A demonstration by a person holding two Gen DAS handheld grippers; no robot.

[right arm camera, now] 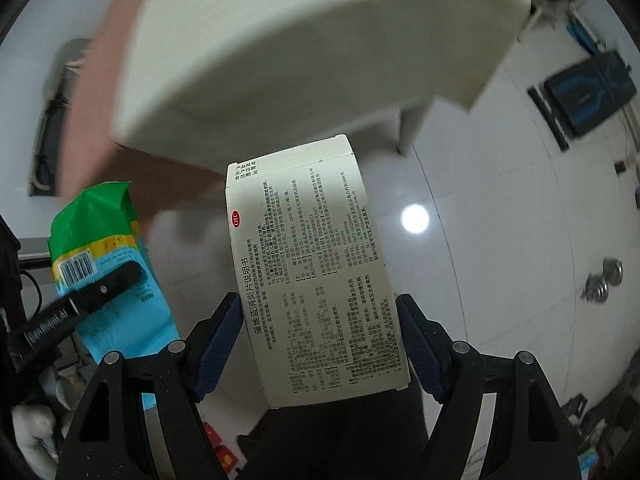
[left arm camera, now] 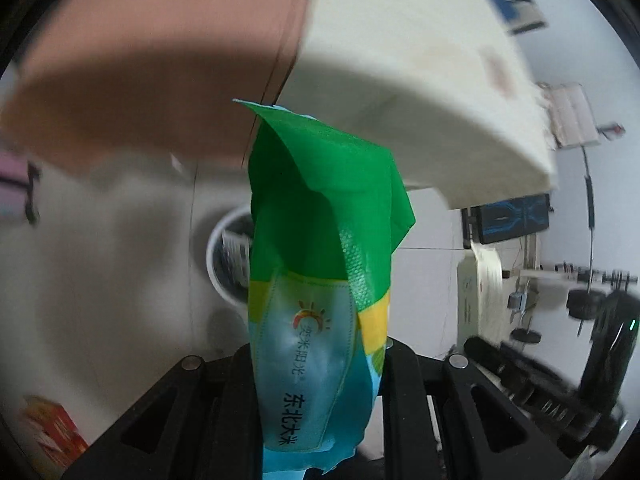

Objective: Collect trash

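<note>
Left tool (left arm camera: 320, 364) clamped on green wrapper (left arm camera: 320, 208), right tool (right arm camera: 320, 344) on white carton (right arm camera: 312, 272), below table edge (right arm camera: 280, 92)

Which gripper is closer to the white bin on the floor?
Left. The left gripper, holding the green bag, hangs right above the white bin. The right gripper, holding the medicine box, is off beside it.

Readable print on two packages and one tool

Green-blue bag (left arm camera: 320, 300), frame centre: "东北大米"; white box (right arm camera: 316, 280), centre: red "OTC" mark, "蒲地蓝消炎片说明书"; left tool (right arm camera: 80, 304), lower left: "GenRobot.AI".
</note>
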